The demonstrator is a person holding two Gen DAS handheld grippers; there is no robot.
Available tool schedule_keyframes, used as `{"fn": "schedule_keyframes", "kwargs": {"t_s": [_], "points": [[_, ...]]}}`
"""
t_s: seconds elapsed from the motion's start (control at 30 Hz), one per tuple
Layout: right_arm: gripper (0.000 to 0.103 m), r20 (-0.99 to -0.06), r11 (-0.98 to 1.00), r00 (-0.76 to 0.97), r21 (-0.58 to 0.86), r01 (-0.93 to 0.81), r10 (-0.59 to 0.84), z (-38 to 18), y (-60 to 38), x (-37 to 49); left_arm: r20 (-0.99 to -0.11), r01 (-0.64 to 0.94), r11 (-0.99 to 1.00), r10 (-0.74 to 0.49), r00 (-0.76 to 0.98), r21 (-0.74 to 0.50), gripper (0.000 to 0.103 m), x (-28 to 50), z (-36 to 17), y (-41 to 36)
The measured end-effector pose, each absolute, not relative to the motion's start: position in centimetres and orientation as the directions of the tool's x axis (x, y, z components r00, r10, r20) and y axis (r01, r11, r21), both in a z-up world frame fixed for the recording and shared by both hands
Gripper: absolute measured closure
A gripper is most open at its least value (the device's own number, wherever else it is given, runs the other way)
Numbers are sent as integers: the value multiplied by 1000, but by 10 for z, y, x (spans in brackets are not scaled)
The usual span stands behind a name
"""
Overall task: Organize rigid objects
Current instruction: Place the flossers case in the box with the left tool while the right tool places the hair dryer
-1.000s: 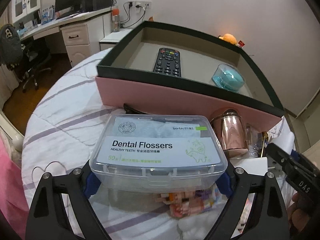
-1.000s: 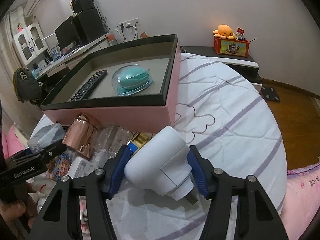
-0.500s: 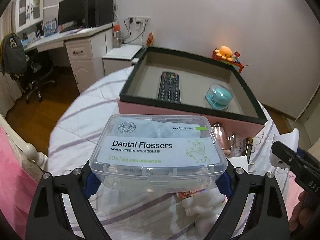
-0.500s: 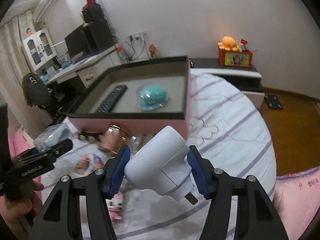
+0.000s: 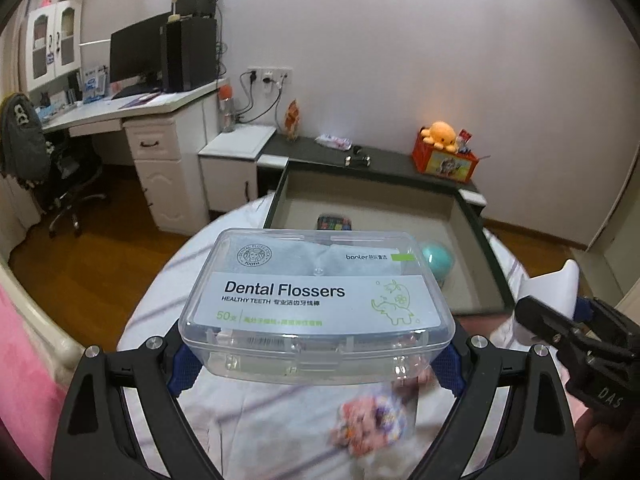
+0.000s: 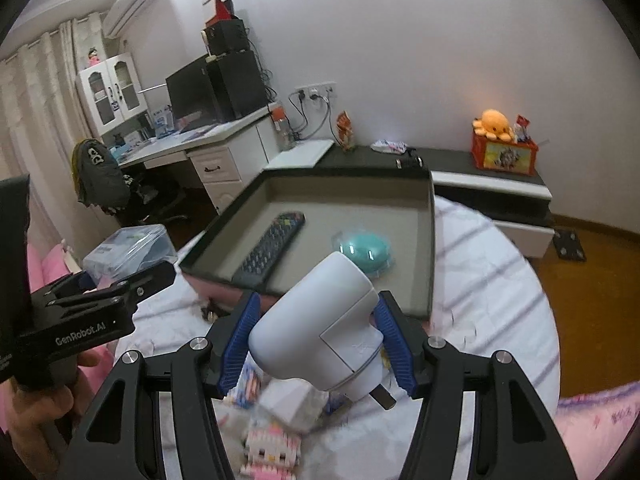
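While the left gripper (image 5: 316,356) clamps the floss box (image 5: 316,304), the right gripper (image 6: 316,344) clamps a white plug (image 6: 316,328). Both hang above the bed (image 6: 492,280), near the tray (image 6: 431,248).

Two grippers (image 5: 316,354) (image 6: 316,344) are showing, each holding one thing: one floss box (image 5: 316,304) and one white plug (image 6: 320,332). One tray (image 6: 431,248) is containing one remote (image 6: 272,246) and one teal case (image 6: 364,250).

left gripper (image 5: 316,354): fingers clamped, raised | right gripper (image 6: 316,346): fingers clamped, raised
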State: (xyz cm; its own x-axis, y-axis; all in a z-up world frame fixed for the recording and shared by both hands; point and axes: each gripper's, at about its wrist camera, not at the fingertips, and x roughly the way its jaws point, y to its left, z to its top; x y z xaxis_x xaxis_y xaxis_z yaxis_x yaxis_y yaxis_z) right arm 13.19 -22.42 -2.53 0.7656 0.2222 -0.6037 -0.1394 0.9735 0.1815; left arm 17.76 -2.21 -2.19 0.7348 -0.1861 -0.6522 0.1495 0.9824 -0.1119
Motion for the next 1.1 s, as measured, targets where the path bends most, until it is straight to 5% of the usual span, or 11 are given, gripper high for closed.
{"fn": "schedule_keyframes", "kwargs": {"t_s": [0.53,0.97,1.1], "points": [[42,-680,975,700,180,-133,221,-41,-242,277,-700,207,977,-184,690,-53,11,327,-42,-68],[42,-803,975,554,194,-109,221,-85,-250,332,-838,248,969,-139,528,-5,10,380,-87,-96],[19,-804,978,557,179,-107,208,-83,-249,329,-850,232,973,-116,515,8,9,375,-90,-95]]}}
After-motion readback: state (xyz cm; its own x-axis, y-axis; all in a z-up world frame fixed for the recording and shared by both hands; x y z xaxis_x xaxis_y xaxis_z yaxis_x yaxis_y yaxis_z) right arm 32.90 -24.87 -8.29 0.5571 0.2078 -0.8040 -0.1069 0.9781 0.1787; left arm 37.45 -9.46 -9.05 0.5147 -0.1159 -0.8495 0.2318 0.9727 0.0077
